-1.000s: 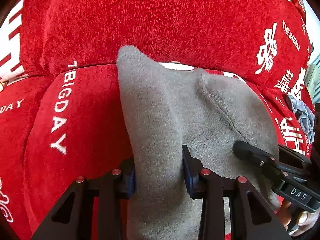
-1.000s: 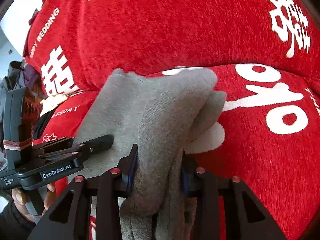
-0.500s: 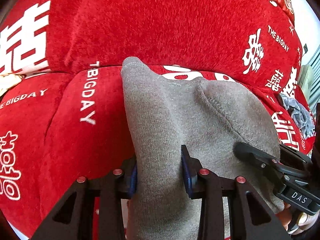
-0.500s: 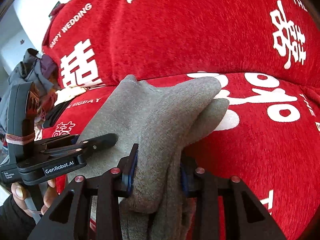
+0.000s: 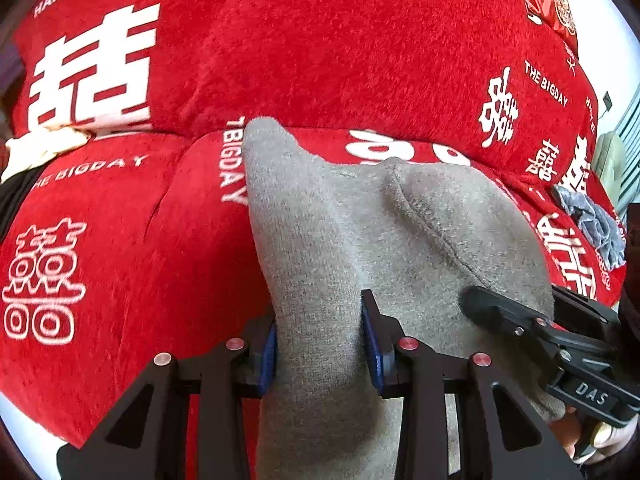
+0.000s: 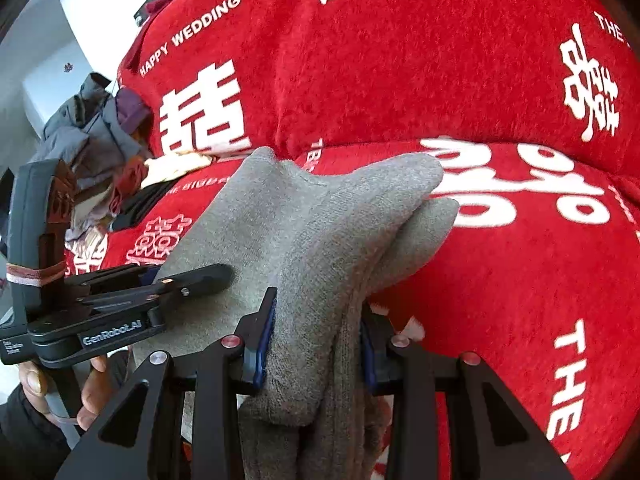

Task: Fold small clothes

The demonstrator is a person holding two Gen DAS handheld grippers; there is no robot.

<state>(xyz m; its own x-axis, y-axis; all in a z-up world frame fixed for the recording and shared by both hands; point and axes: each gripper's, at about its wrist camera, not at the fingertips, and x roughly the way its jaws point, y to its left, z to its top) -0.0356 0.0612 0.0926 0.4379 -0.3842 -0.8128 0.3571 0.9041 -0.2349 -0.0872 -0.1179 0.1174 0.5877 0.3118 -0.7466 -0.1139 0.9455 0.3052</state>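
A folded grey knitted garment [image 5: 360,232] hangs between both grippers above a red sofa. My left gripper [image 5: 320,344] is shut on its left part, blue pads pressing the cloth from both sides. My right gripper [image 6: 316,344] is shut on a thick bunch of the same grey garment [image 6: 320,232], whose free corners stick out ahead of the fingers. In the left wrist view the right gripper [image 5: 520,320] shows at the garment's right edge. The left gripper [image 6: 168,284] appears at the left of the right wrist view, a hand [image 6: 48,388] round its handle.
The red plush sofa cover [image 5: 320,48] with white lettering fills the background, seat cushion [image 6: 520,280] below the garment. A small grey-blue cloth [image 5: 592,224] lies on the seat at the right. A pile of mixed clothes [image 6: 96,136] sits at the sofa's left end.
Both grippers have carried the grey garment back and slightly up from the sofa backrest. More of the seat cushion and the clothes pile now shows. The grips are unchanged.
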